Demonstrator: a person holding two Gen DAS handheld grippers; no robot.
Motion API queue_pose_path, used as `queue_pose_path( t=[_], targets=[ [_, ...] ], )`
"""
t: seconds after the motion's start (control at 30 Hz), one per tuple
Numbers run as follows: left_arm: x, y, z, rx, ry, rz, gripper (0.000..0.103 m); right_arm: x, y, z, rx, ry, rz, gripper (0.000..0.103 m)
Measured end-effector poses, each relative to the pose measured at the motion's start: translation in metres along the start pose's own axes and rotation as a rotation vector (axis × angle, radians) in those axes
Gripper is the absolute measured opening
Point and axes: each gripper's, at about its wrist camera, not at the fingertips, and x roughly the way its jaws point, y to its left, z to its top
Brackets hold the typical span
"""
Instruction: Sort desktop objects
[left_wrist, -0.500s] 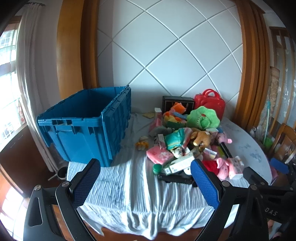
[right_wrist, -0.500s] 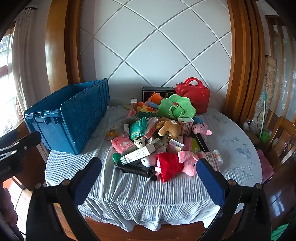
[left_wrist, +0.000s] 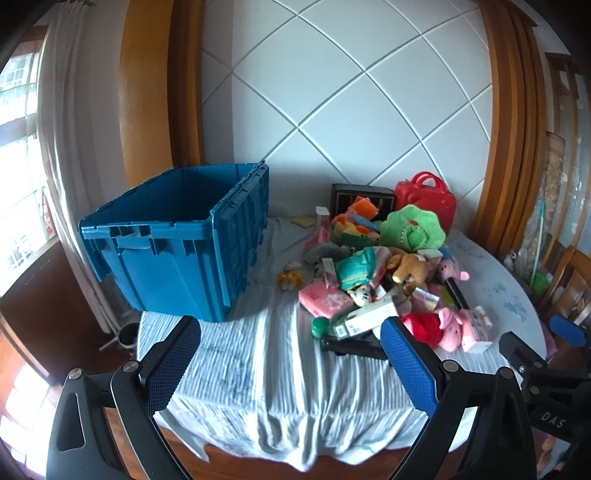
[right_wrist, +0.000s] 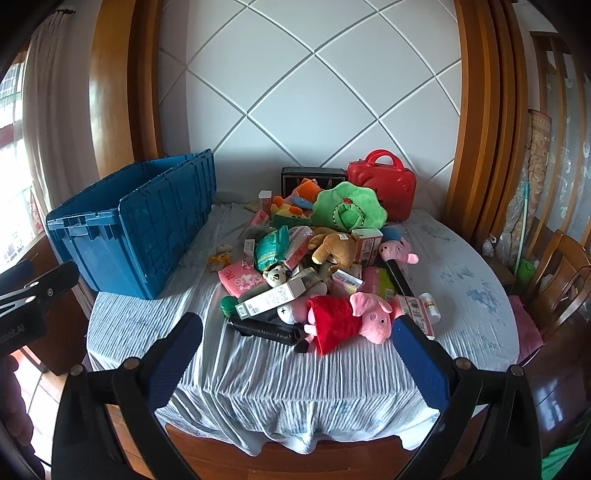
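Left tool (left_wrist: 290, 360), right tool (right_wrist: 297, 360): agape.

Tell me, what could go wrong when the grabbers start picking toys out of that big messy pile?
The pile is tangled: pulling the pink pig plush near the front might drag the white box or black case along. The small white bottle lies at the pile's right edge and could roll away. The tablecloth hangs loose over the front edge; snagging it could shift everything.

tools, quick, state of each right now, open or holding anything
Left tool: open, holding nothing, above the near table edge.
Right tool: open, holding nothing, short of the toy pile.
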Motion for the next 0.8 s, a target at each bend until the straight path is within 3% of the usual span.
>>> queue_pose_path(
  t=[0.8],
  targets=[
    [0.0081, 0.0012, -0.0056, 0.009, 0.019, 0.013, 0.099, 0.0020, -0.0002, -0.0060, -0.013, 0.013, -0.003, 0.103]
  ],
)
